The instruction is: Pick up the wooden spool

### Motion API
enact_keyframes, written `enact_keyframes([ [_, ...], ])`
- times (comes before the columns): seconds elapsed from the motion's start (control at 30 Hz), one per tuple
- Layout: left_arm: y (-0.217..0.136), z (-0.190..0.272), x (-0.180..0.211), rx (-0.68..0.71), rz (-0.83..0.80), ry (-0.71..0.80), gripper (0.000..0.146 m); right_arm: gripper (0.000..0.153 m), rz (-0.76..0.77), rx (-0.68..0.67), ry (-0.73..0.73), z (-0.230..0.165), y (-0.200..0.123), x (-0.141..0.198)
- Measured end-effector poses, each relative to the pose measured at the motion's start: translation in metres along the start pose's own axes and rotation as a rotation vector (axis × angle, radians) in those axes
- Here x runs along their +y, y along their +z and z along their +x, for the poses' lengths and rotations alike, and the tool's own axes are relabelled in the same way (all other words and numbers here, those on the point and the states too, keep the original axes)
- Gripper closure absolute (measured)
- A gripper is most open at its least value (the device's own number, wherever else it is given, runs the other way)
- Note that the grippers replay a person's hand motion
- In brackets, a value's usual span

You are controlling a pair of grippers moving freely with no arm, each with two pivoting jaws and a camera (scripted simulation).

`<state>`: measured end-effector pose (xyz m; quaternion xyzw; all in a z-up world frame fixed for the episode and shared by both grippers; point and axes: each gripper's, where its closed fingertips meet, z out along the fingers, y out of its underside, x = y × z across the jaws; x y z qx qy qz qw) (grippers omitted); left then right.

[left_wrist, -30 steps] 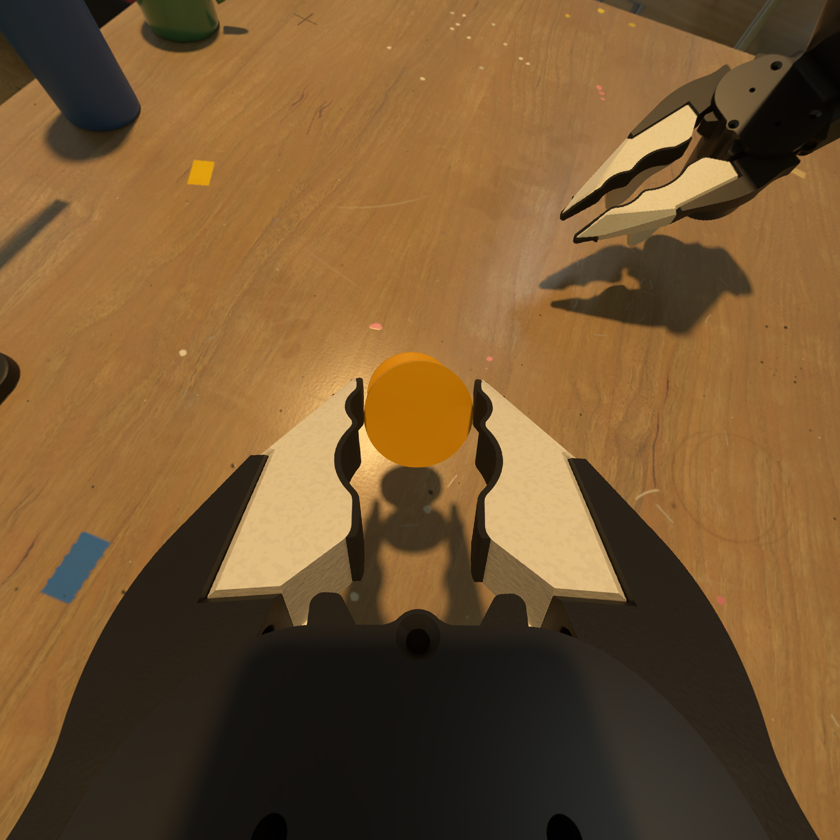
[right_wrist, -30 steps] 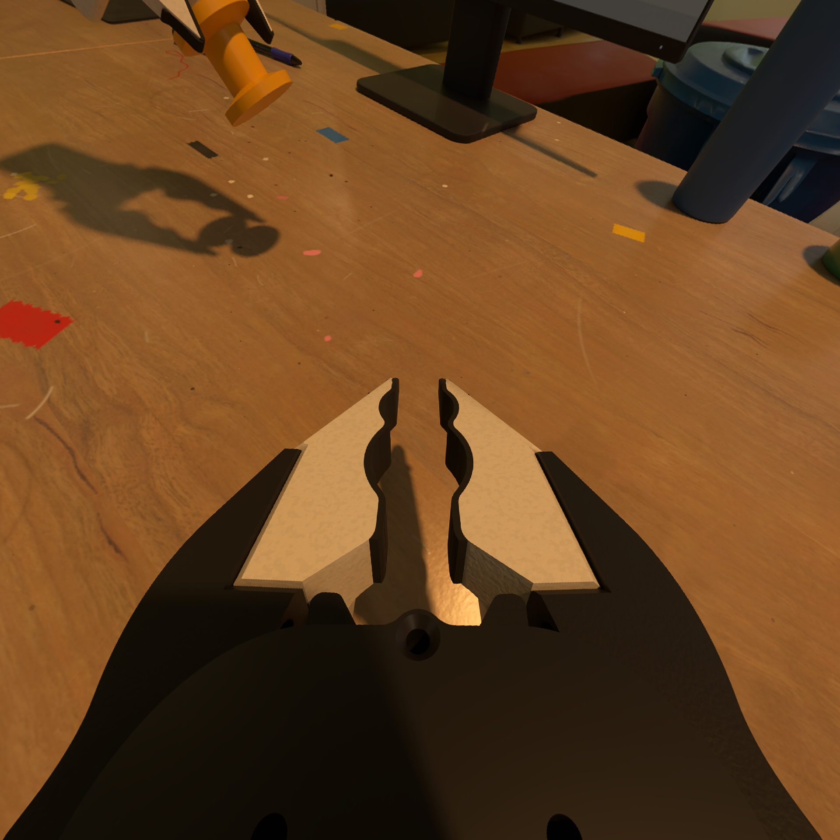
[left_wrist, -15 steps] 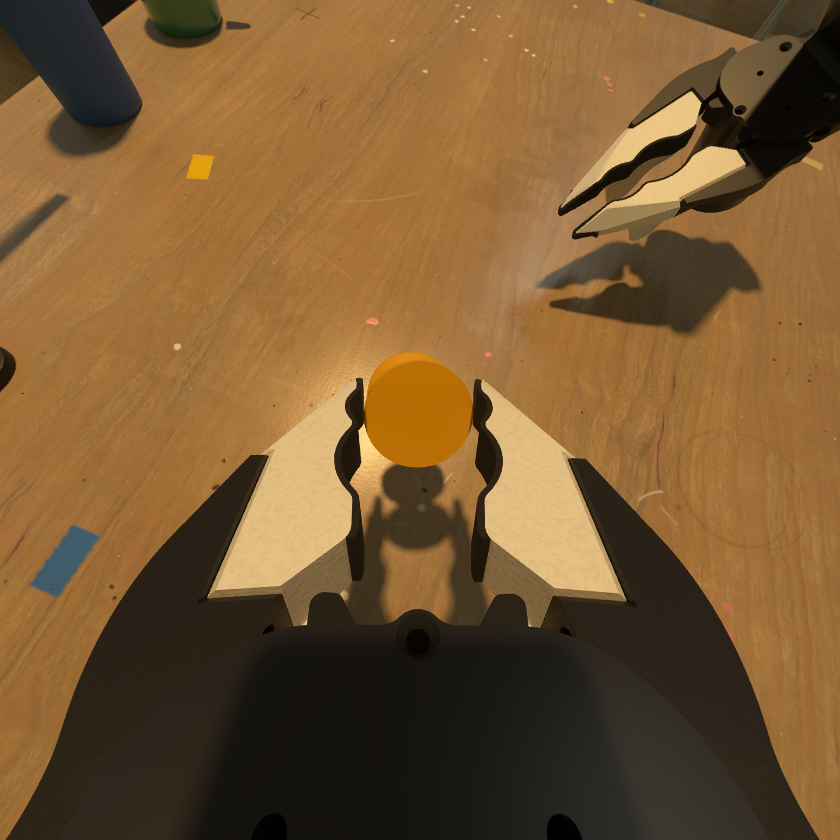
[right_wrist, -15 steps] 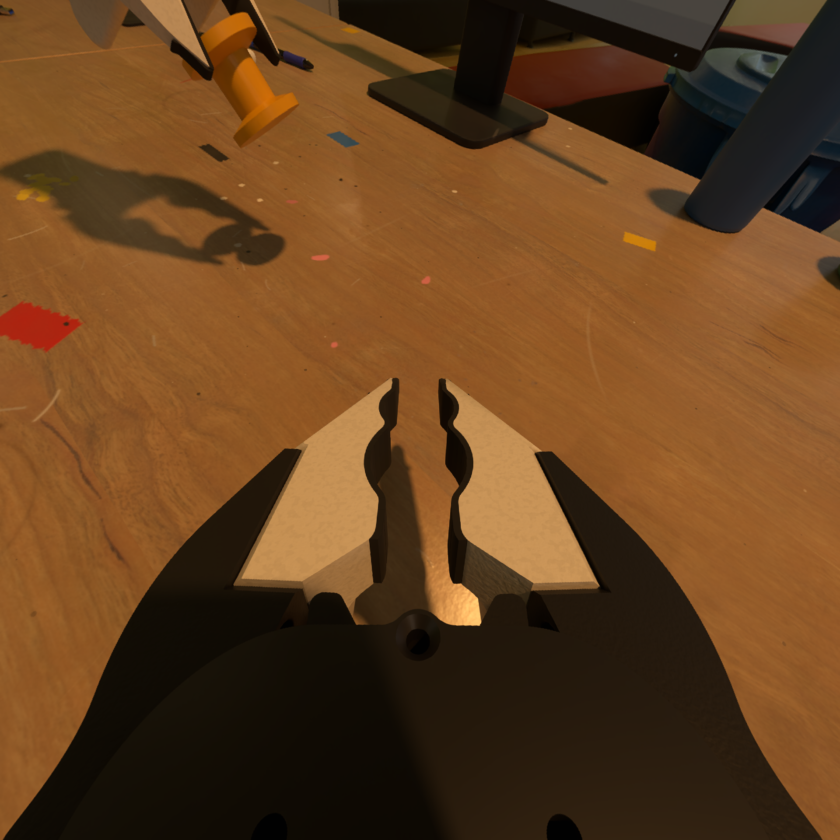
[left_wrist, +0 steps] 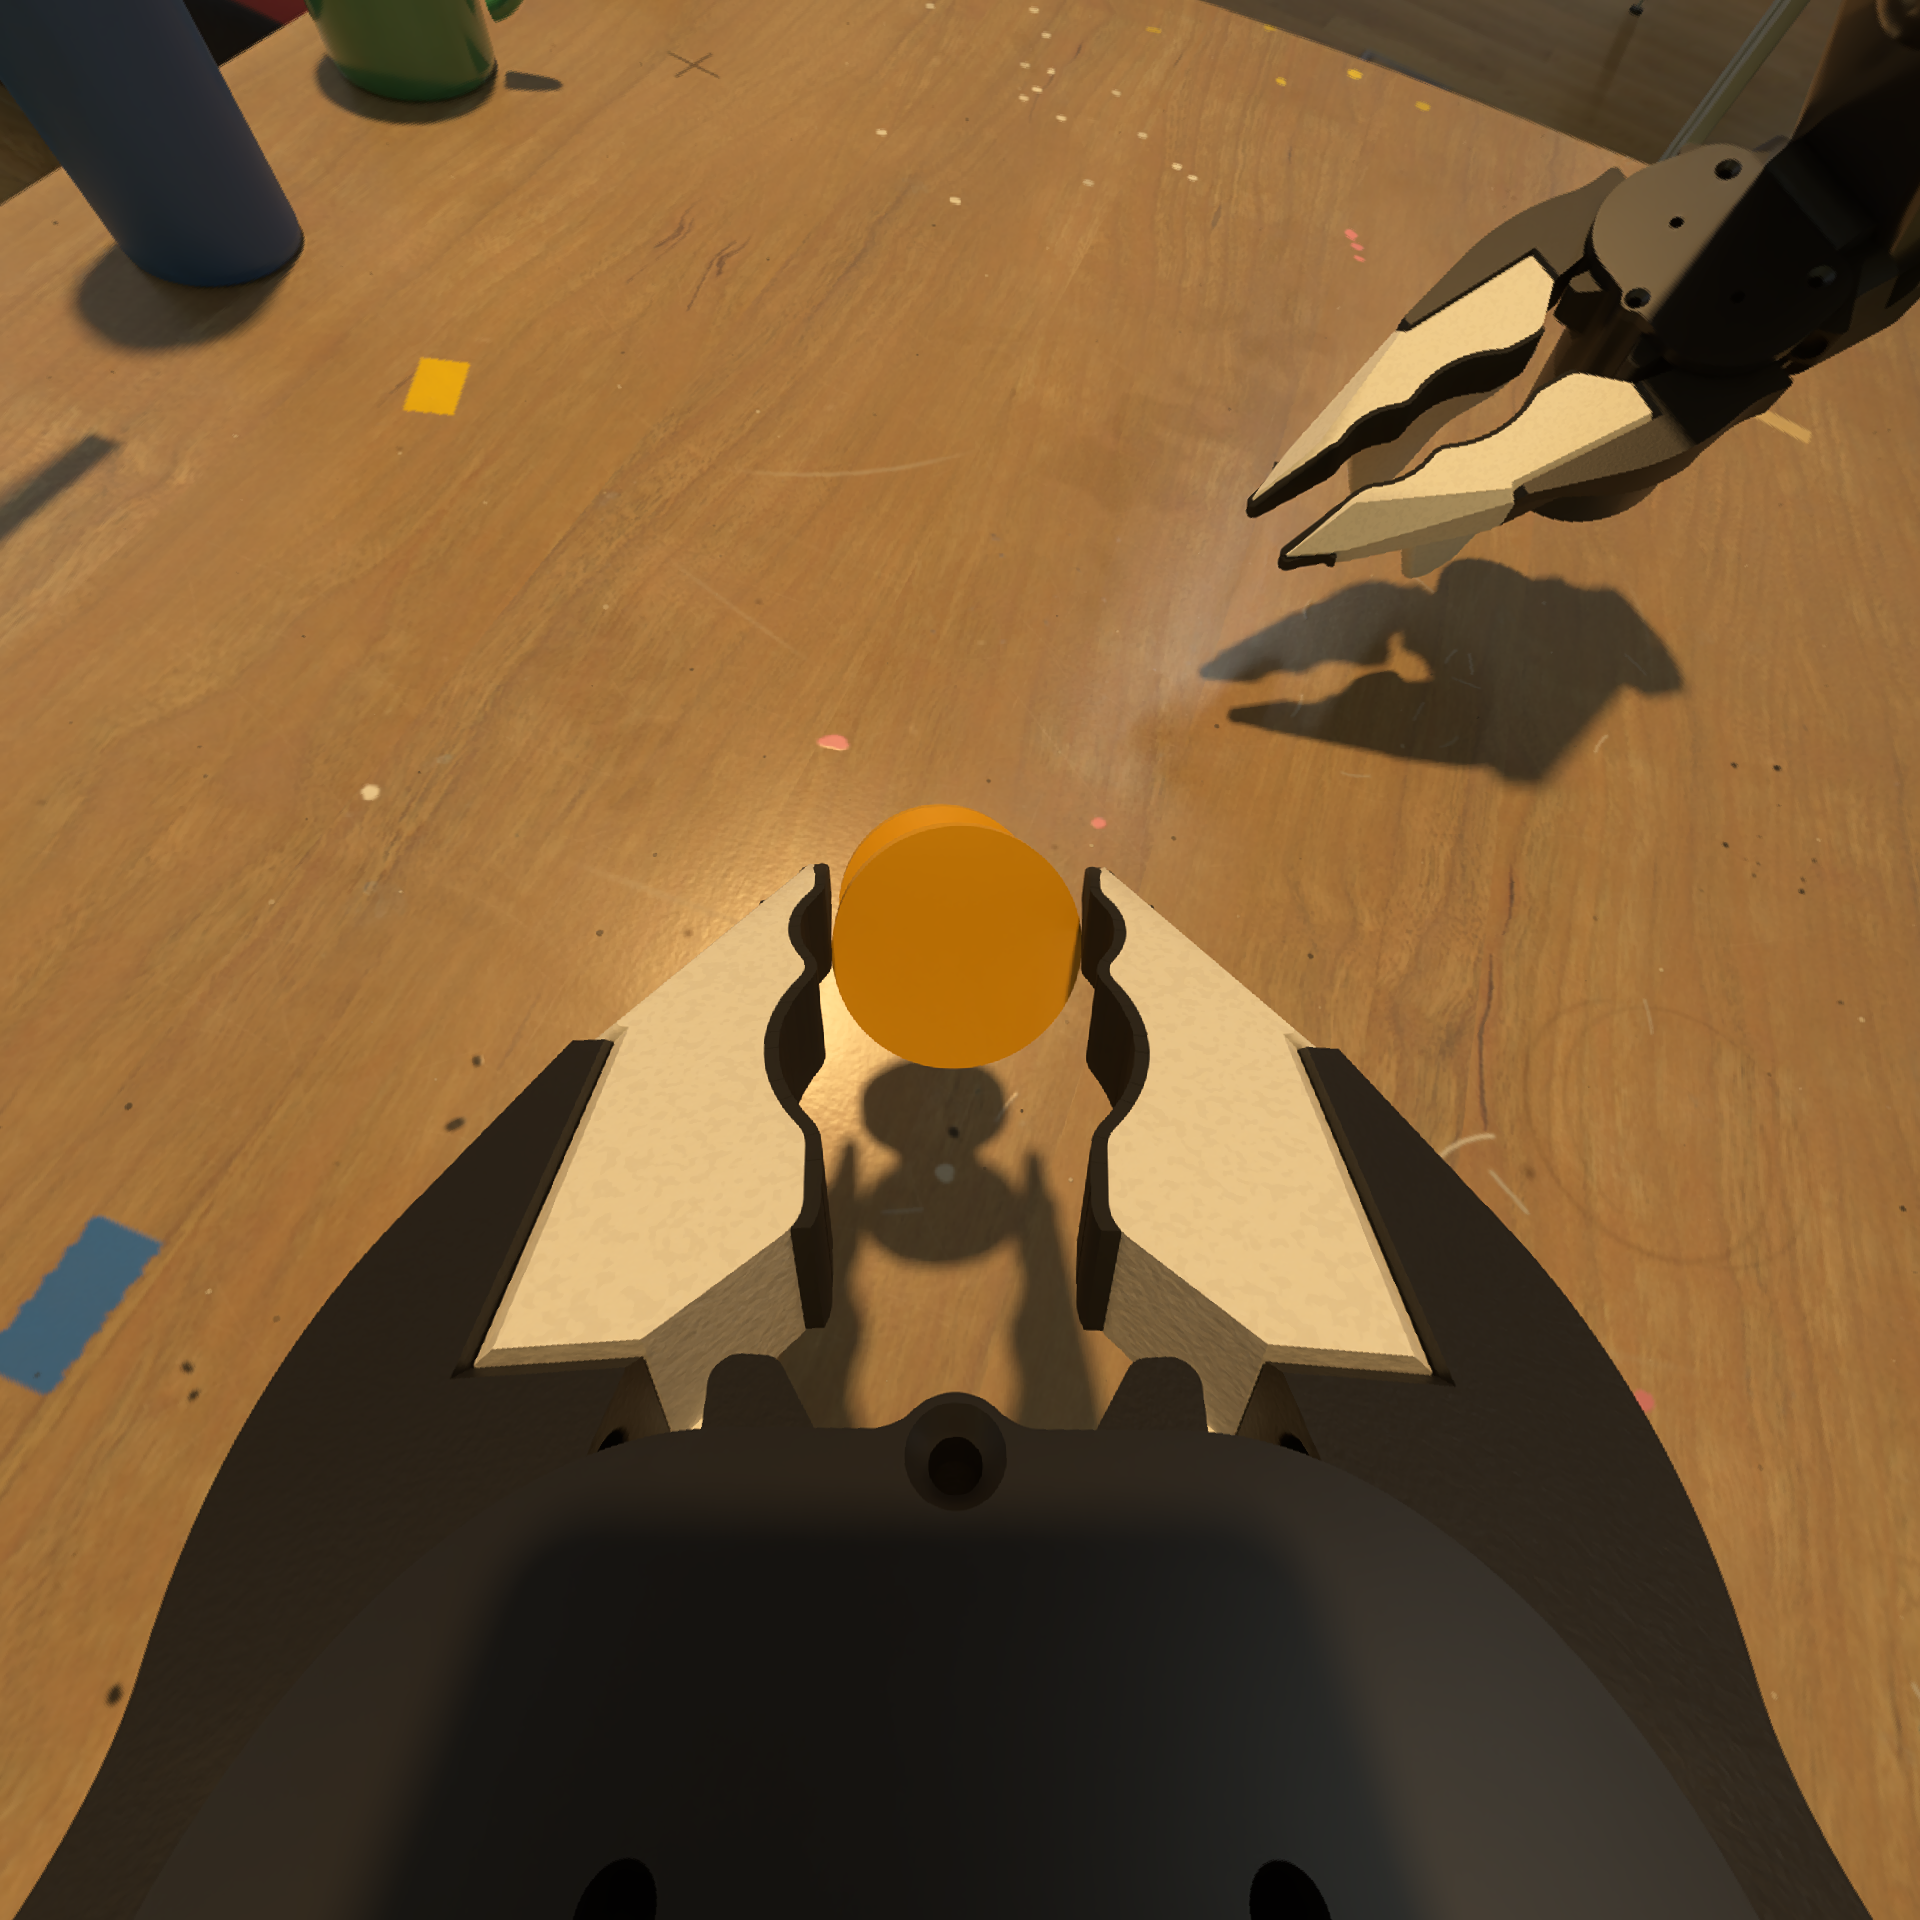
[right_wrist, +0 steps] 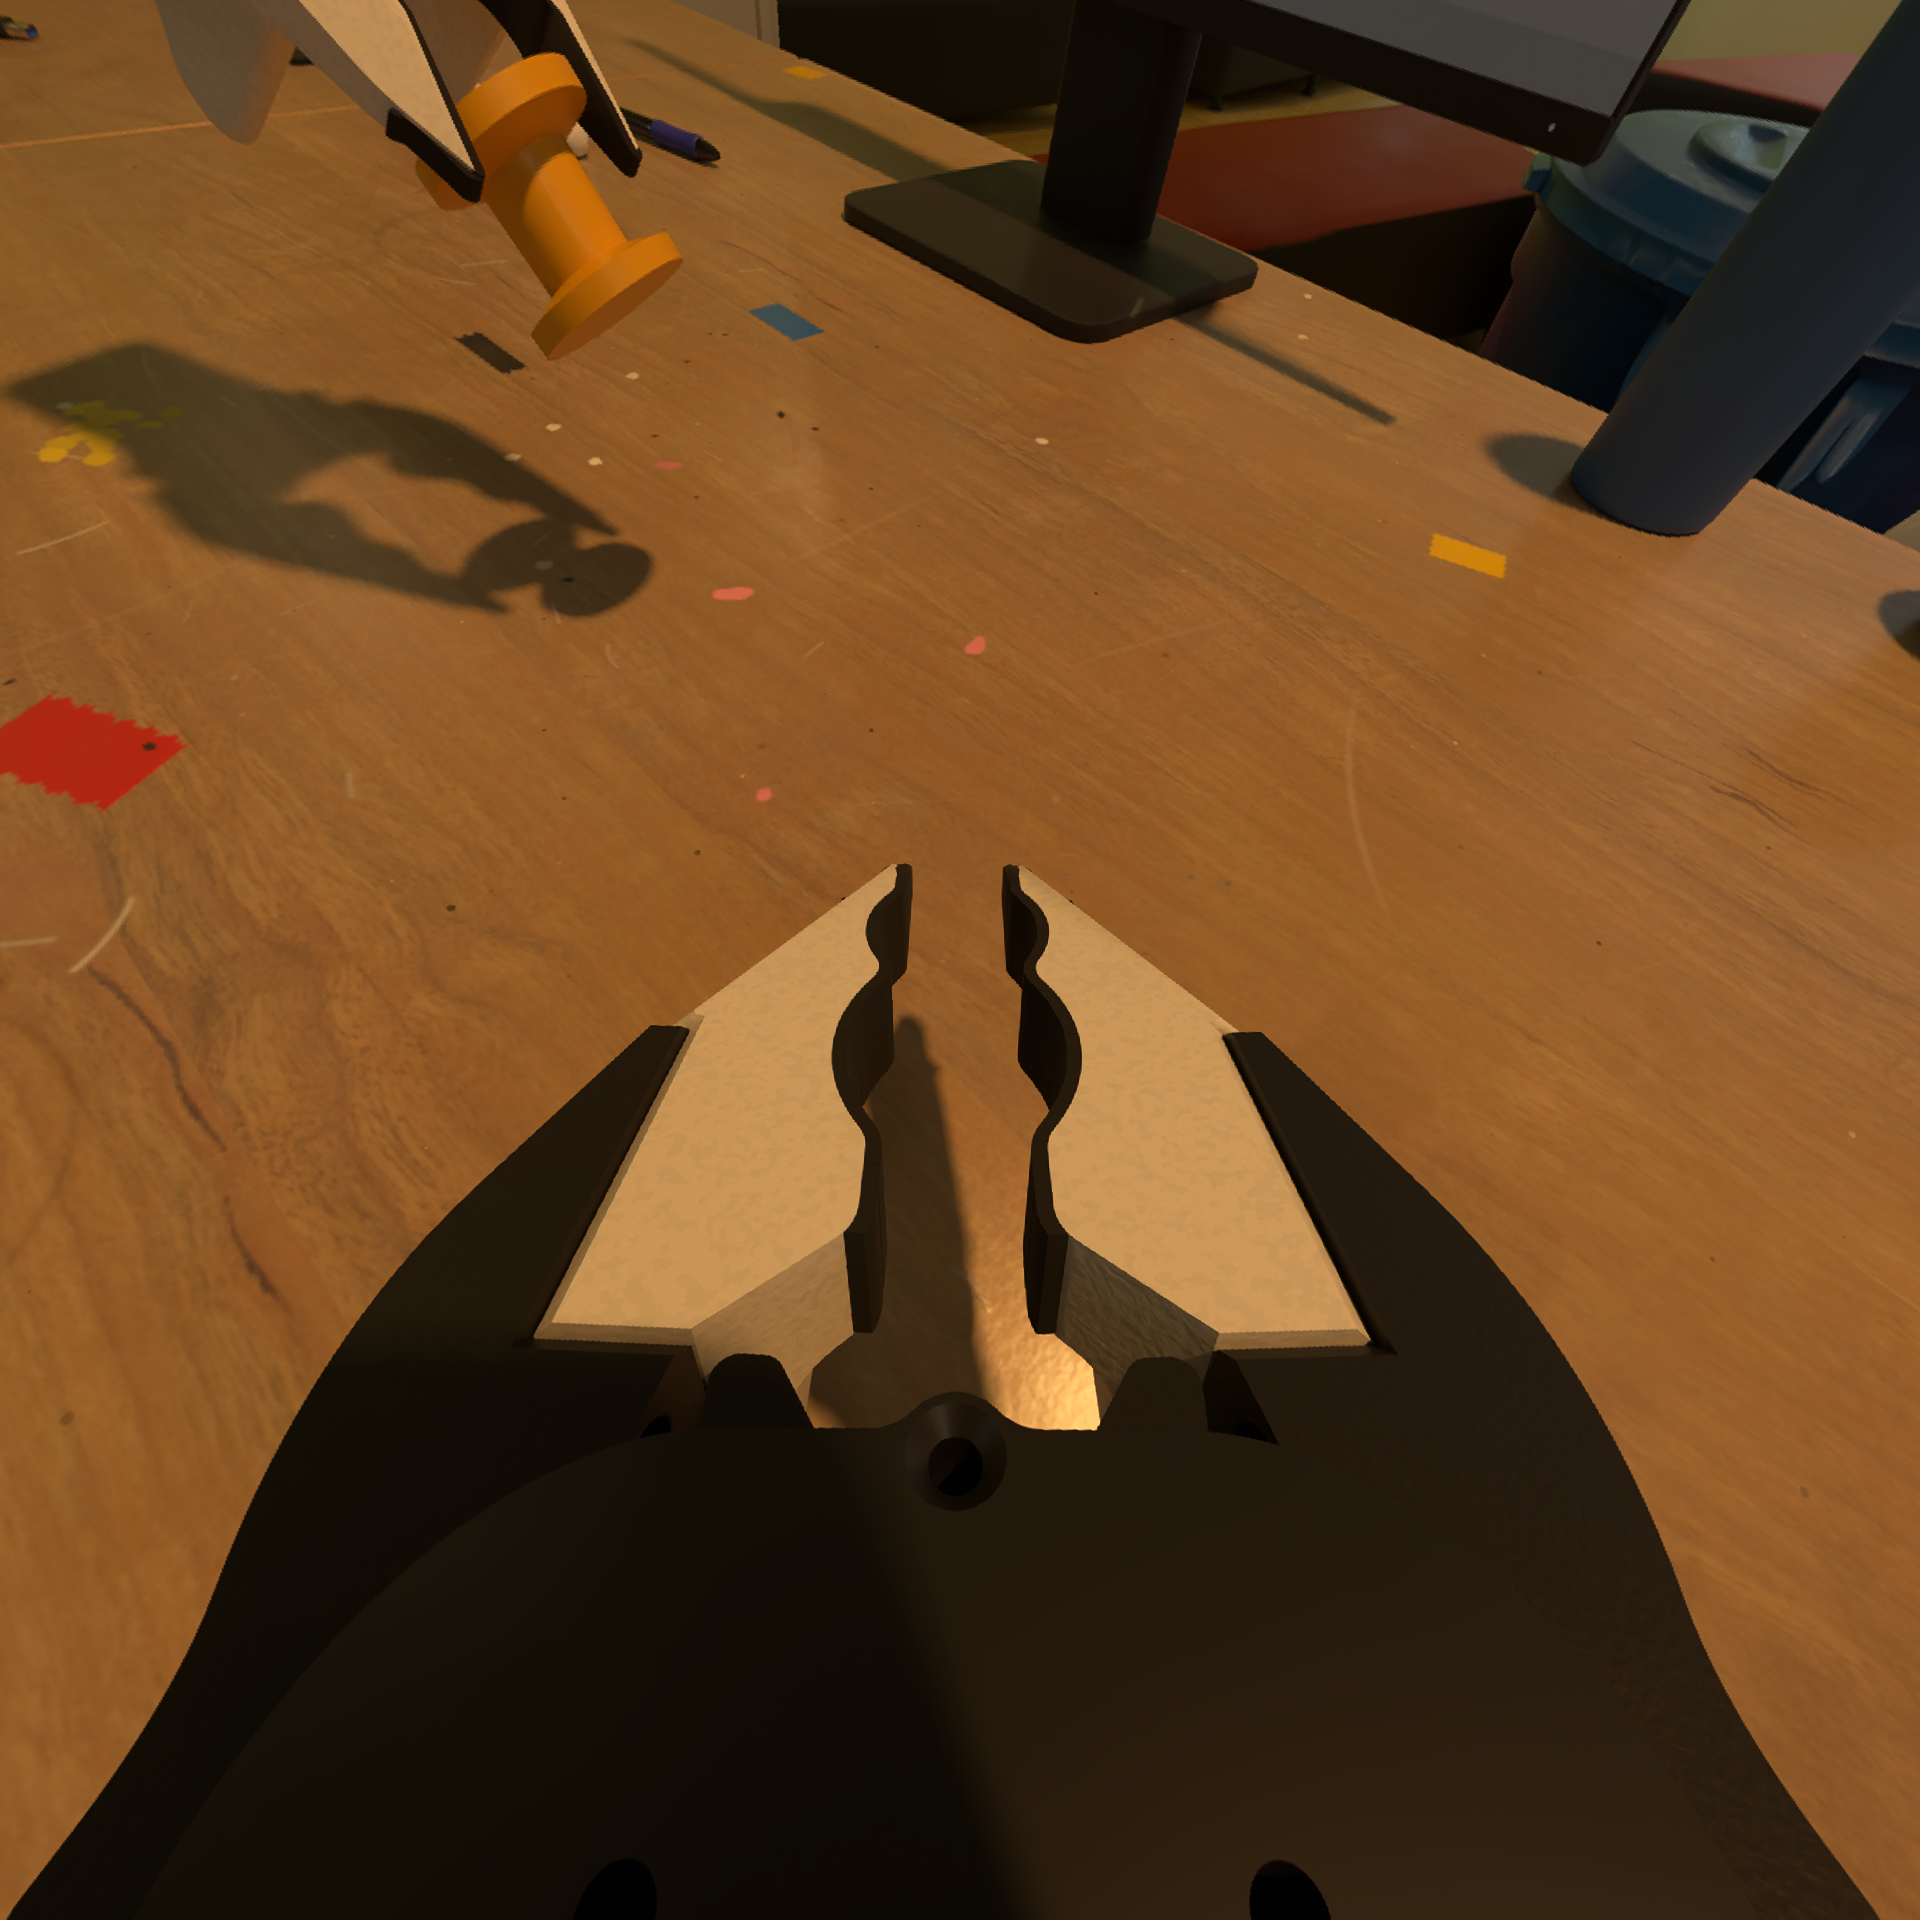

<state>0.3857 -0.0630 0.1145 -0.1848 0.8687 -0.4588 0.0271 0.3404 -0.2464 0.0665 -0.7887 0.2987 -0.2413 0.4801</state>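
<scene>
Worn wood, flecked with paint and bits of coloured tape, makes up the table (left_wrist: 935, 416), with a blue cylinder (left_wrist: 145, 156) and a green mug (left_wrist: 405, 47) at its far edge and a monitor stand (right_wrist: 1049, 249) toward the back in the right wrist view. The left gripper (left_wrist: 956, 935) pinches the spool (left_wrist: 954, 940) by one end flange between its fingertips; in the right wrist view the spool (right_wrist: 561, 208) hangs tilted, its free flange pointing down, clear of the table with its shadow well below. So the lift looks done, and what is left, if anything, is carrying it higher or holding it steady. The right gripper (right_wrist: 956, 883) hovers empty over bare wood, well apart from the spool, its fingers narrowly parted with nothing between them. From the left wrist view only the near flange shows, hiding the shaft, so how deep the grip sits is hard to judge; it seems shallow. The mug and the monitor screen are cut off by the frame.
</scene>
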Motion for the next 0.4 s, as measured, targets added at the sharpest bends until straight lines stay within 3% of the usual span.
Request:
enact_keyframes([
  [0.4, 0.0013, 0.0050, 0.0033, 0.050, 0.021, -0.007, 0.098, 0.135, 0.004, -0.002, 0.004, -0.0001, 0.0001, -0.0012],
])
